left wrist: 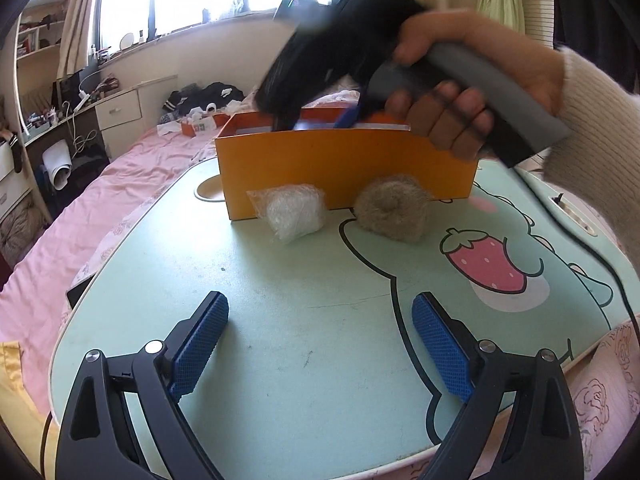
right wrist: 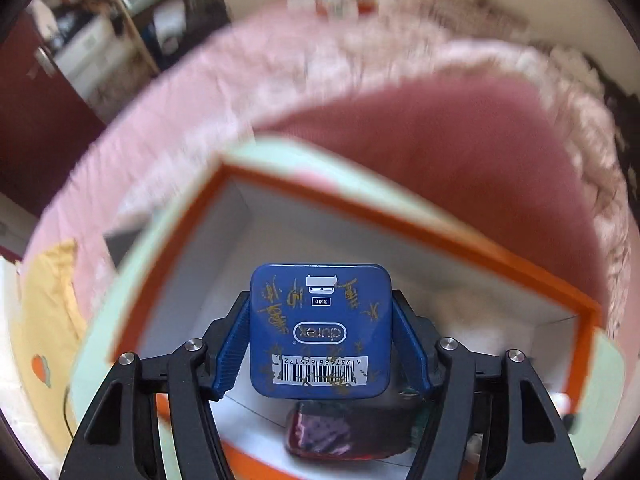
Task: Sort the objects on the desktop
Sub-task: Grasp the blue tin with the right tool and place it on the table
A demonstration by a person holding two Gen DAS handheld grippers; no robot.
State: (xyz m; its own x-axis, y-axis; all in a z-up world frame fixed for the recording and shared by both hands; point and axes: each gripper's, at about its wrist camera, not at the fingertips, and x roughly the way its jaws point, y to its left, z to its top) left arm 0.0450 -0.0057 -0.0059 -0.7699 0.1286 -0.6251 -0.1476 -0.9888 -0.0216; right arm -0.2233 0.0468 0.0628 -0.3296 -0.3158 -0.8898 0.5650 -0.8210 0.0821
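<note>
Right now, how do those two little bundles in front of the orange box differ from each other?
The clear wrapped bundle is whitish and see-through, in crinkly plastic; the fuzzy brown ball is dull grey-brown and opaque, with a dimple in its middle. The clear wrapped bundle lies left, the fuzzy brown ball right, with a gap between them. The brown ball looks somewhat wider. Both rest on the green table, right against the front wall of the orange box, untouched.

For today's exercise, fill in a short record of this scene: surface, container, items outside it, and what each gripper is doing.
surface: green cartoon lap table on a pink bed
container: orange box, open top, white inside
items outside: clear plastic bundle and tan fibre ball, both at the box's front wall
left gripper: open, empty, over the table
right gripper: holding a blue tin over the box
</note>
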